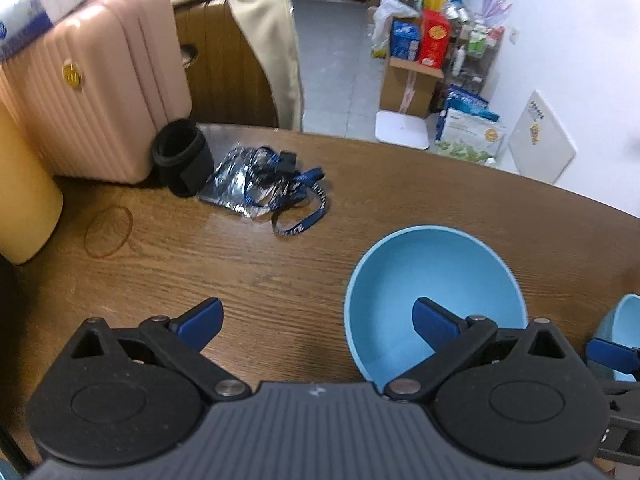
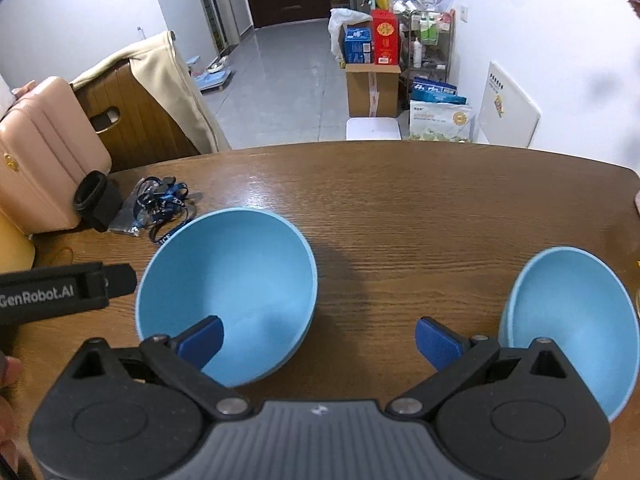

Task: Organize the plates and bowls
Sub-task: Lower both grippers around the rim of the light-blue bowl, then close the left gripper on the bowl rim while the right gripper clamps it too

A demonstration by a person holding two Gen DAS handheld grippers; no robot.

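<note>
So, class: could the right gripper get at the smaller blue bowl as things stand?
Probably yes. The right gripper is open, and the smaller blue bowl sits just beside its right finger on the table, with nothing between them.

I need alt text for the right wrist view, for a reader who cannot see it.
The open right gripper hangs over a brown wooden table between two empty blue bowls: a larger bowl to the left and a smaller bowl to the right. A pink suitcase and a blue lanyard lie at far left.
</note>
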